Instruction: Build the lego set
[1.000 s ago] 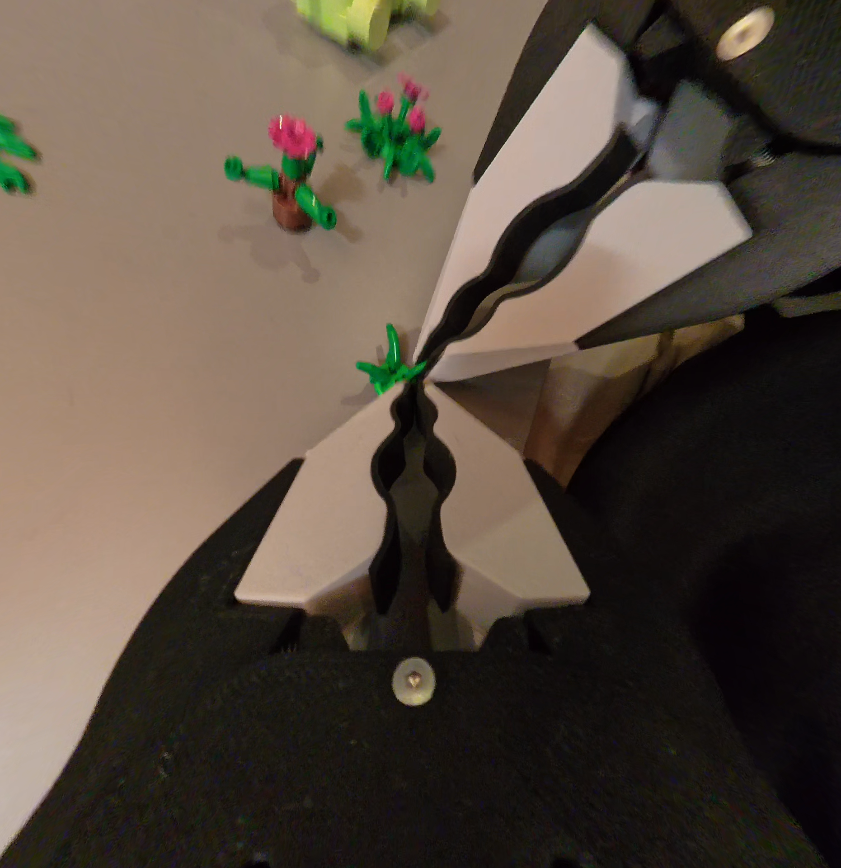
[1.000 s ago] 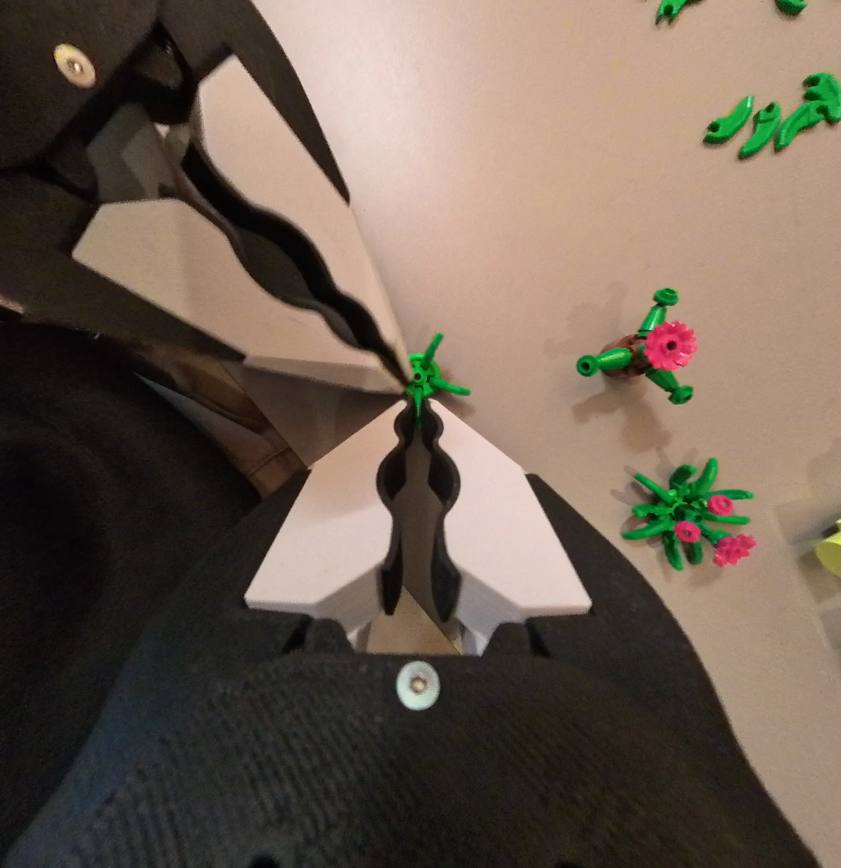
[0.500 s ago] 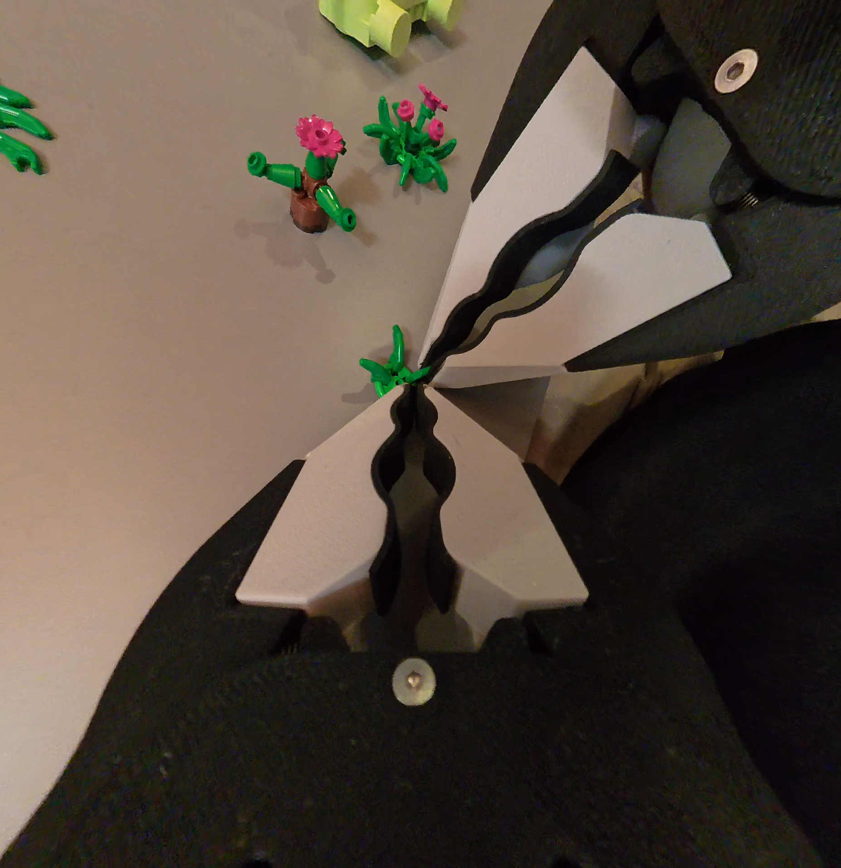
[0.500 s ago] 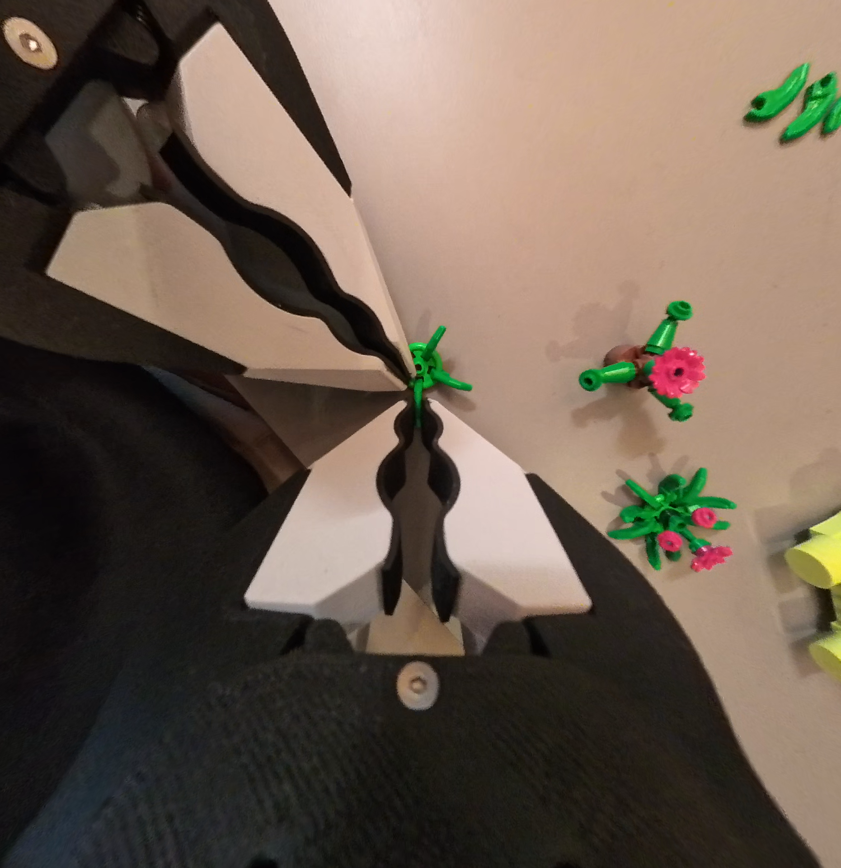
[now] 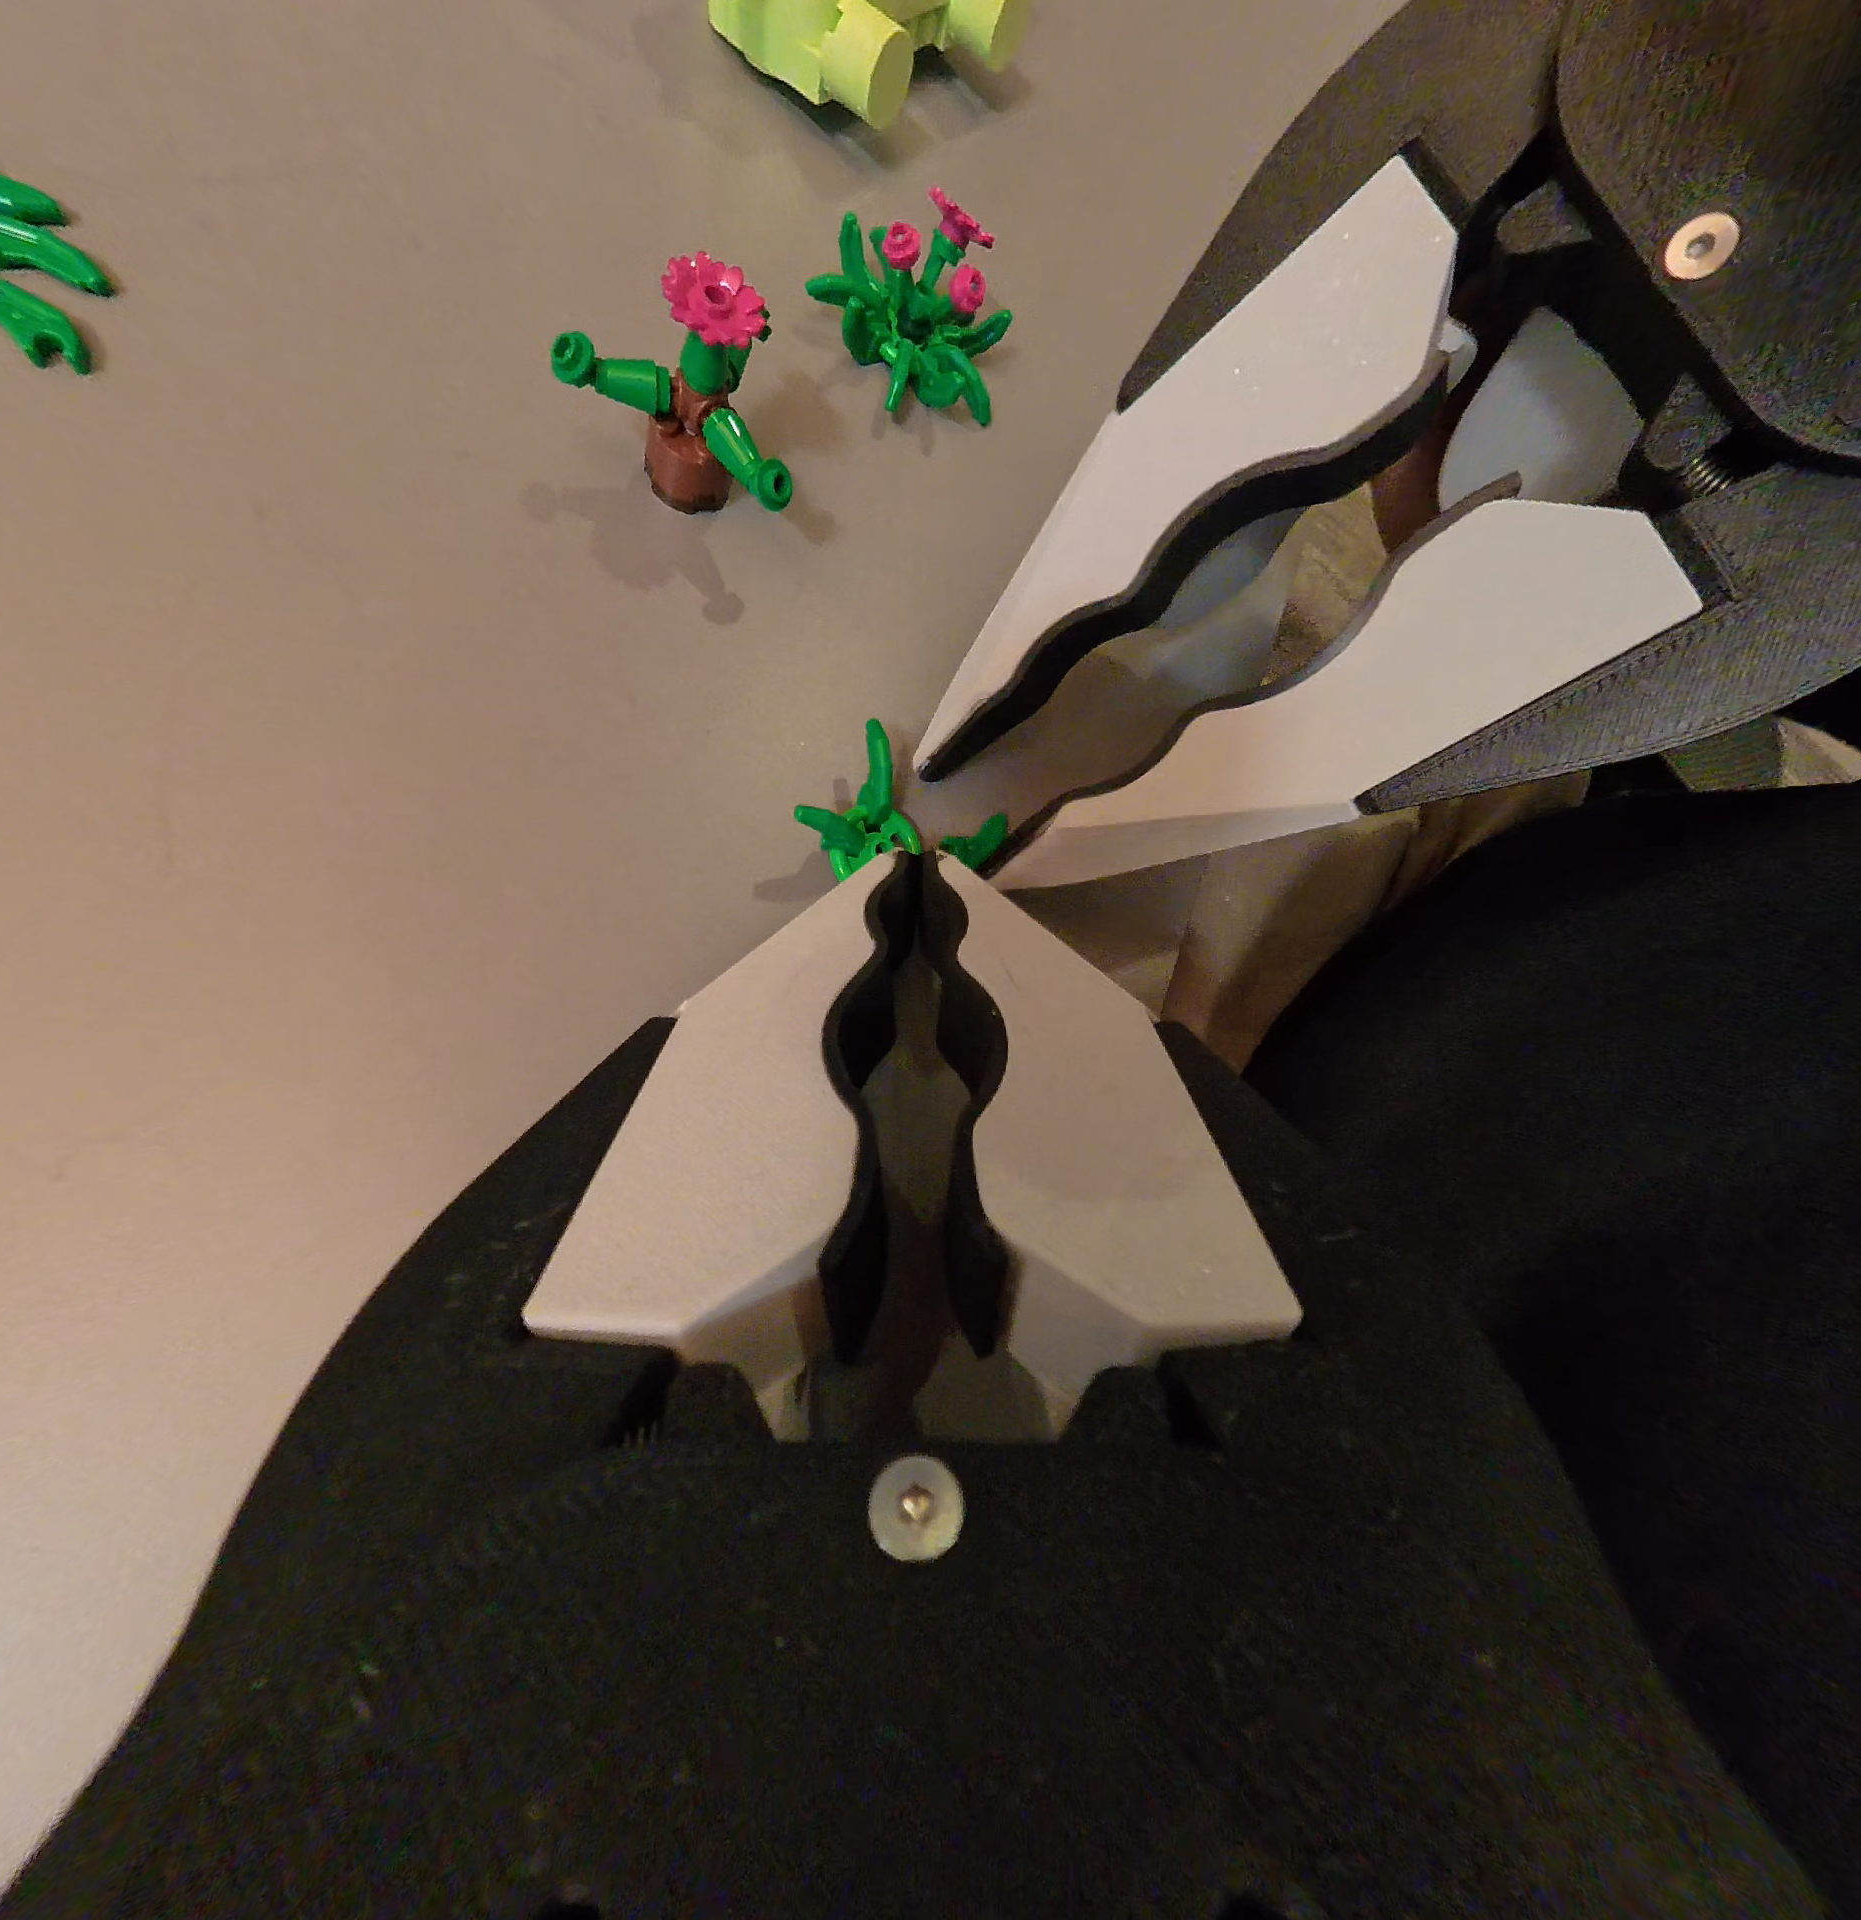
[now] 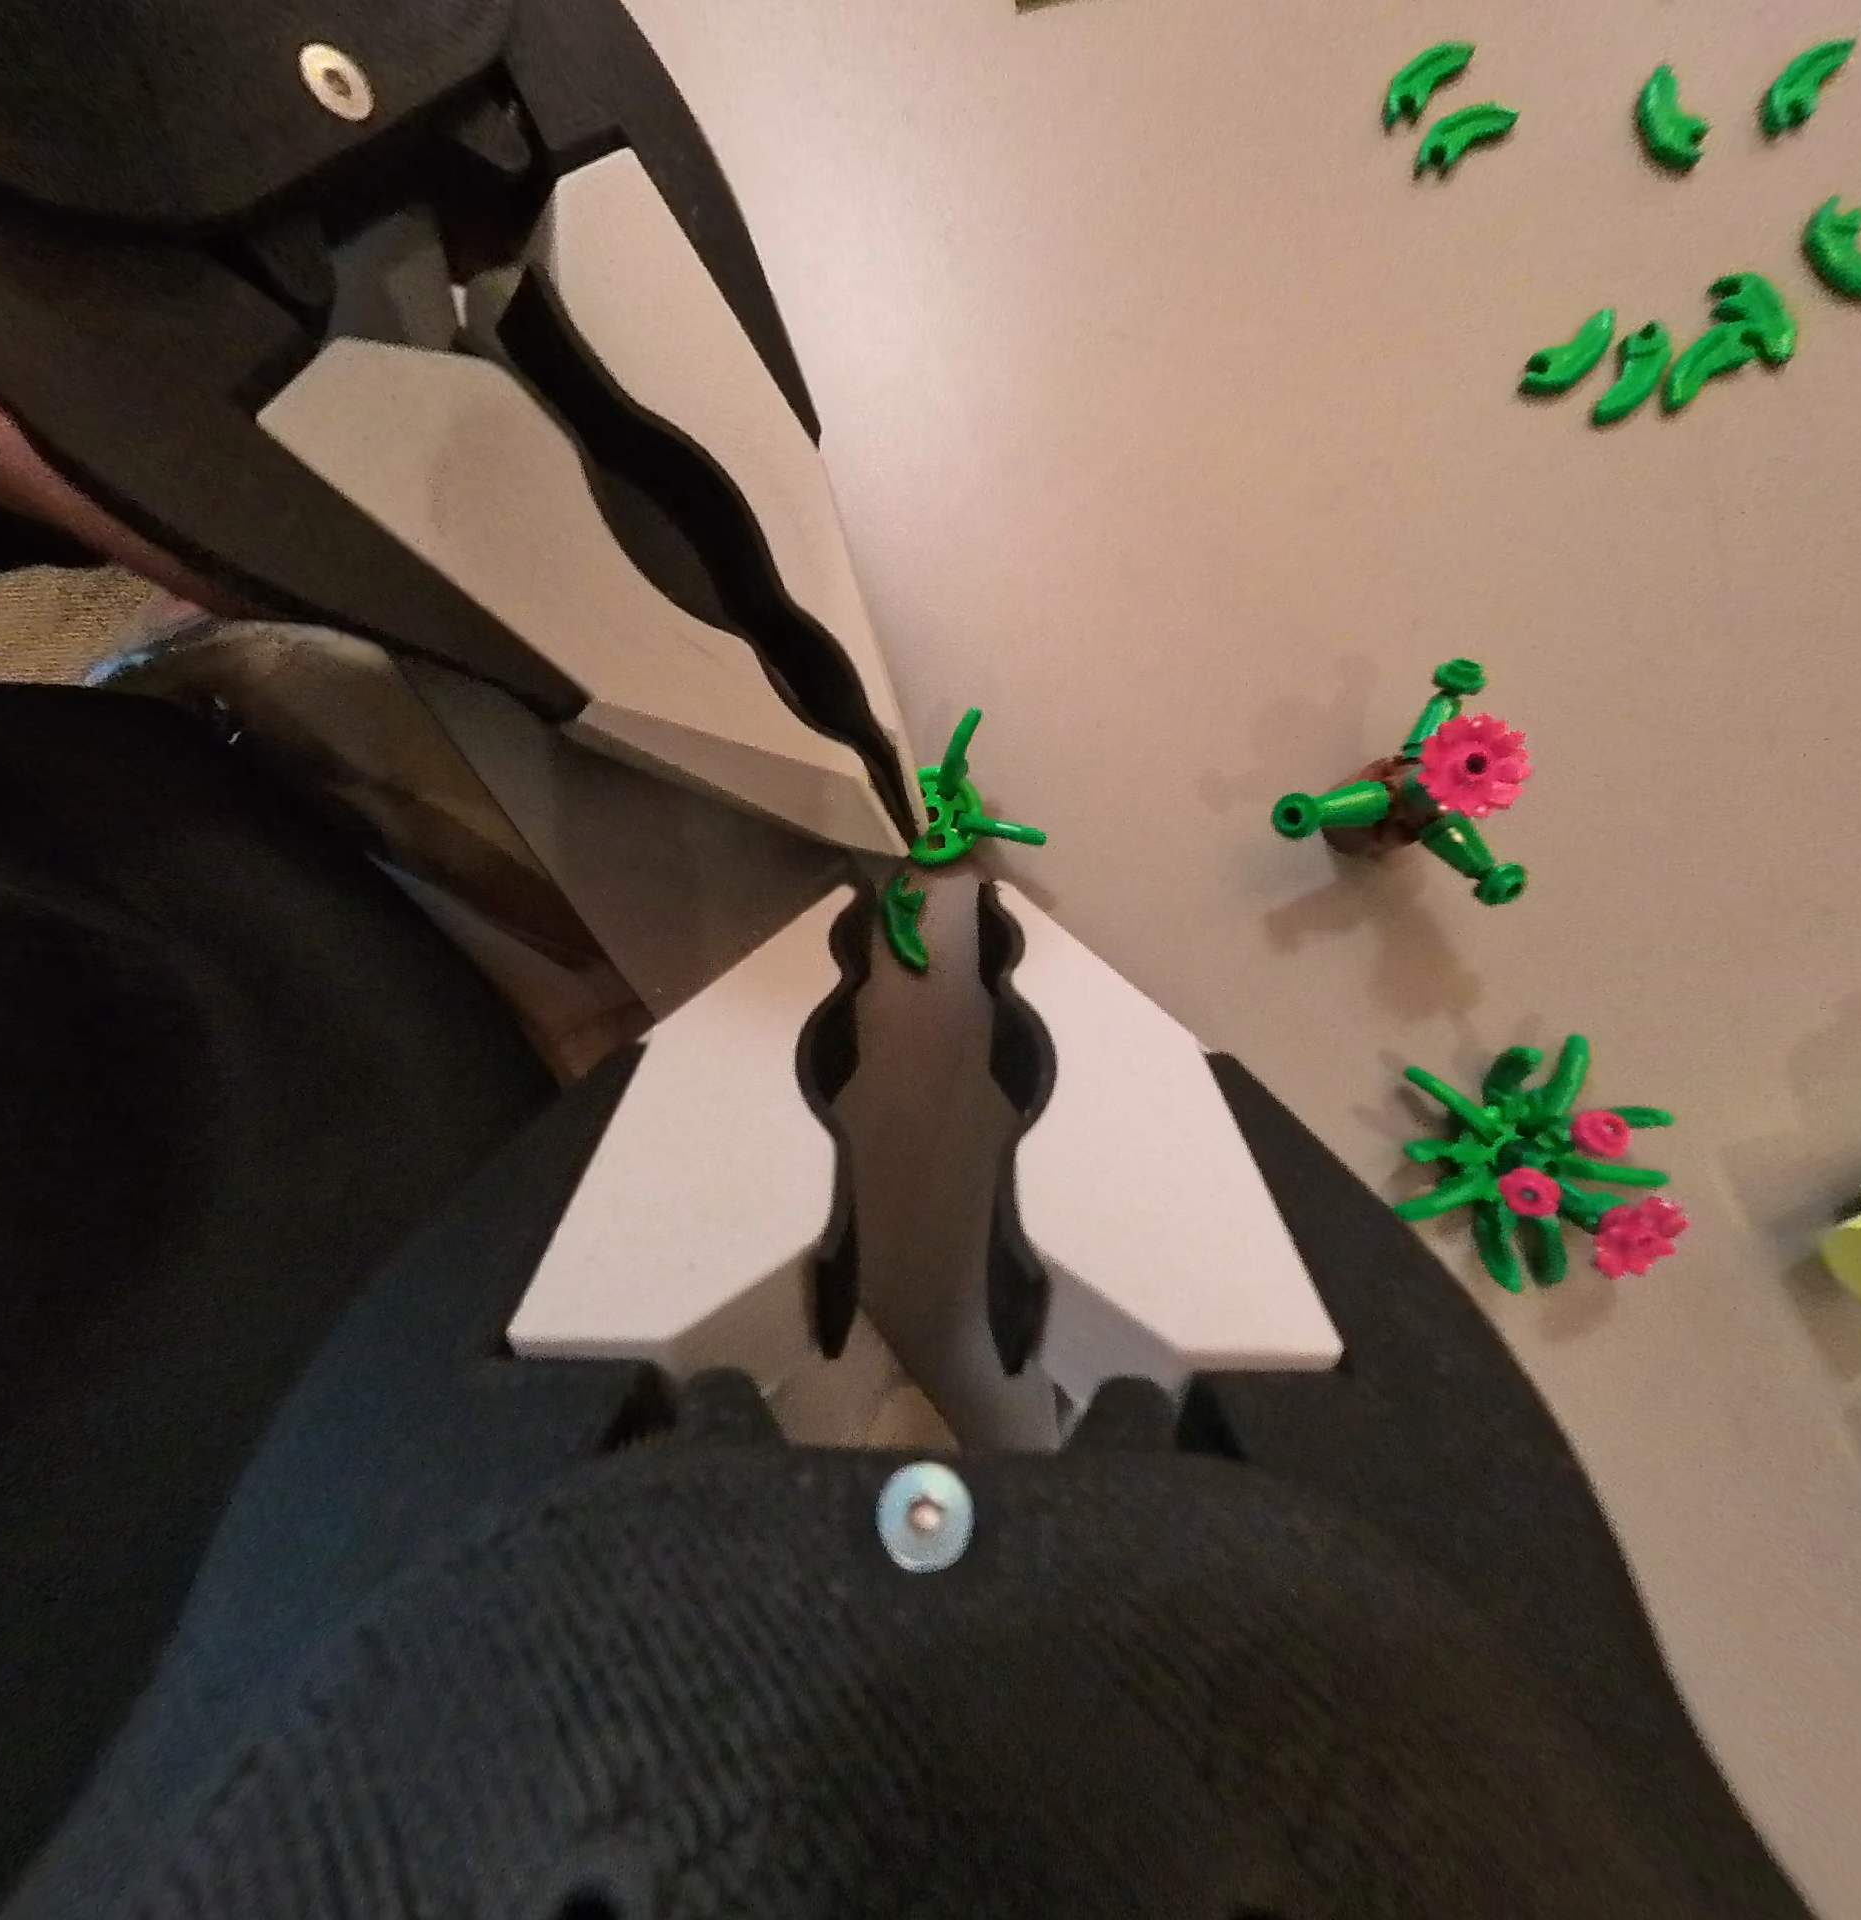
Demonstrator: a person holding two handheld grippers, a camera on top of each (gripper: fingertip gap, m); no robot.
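Note:
My left gripper (image 5: 913, 862) is shut on a small green ring piece with leaf stems (image 5: 861, 821), held just above the grey table (image 5: 282, 727). In the right wrist view the left gripper (image 6: 908, 831) comes in from the upper left, pinching the ring piece (image 6: 947, 810). My right gripper (image 6: 924, 894) is open. A small green leaf (image 6: 905, 920) hangs from the ring piece between its jaws, close to the left finger. In the left wrist view the right gripper (image 5: 965, 808) comes in from the upper right, and the leaf (image 5: 976, 836) shows beside its lower finger.
A brown pot with a pink flower and green stems (image 5: 697, 416) (image 6: 1414, 790) and a green bush with pink flowers (image 5: 910, 312) (image 6: 1539, 1164) stand on the table. Lime pieces (image 5: 864, 52) lie beyond them. Loose green leaves (image 6: 1684, 343) (image 5: 22, 270) are scattered farther off. Left and right tips are no more than a few centimetres apart.
My right gripper has opened and let go of the small leaf, which stays hanging at the ring piece. My left gripper keeps its hold. Both views have shifted slightly over the table.

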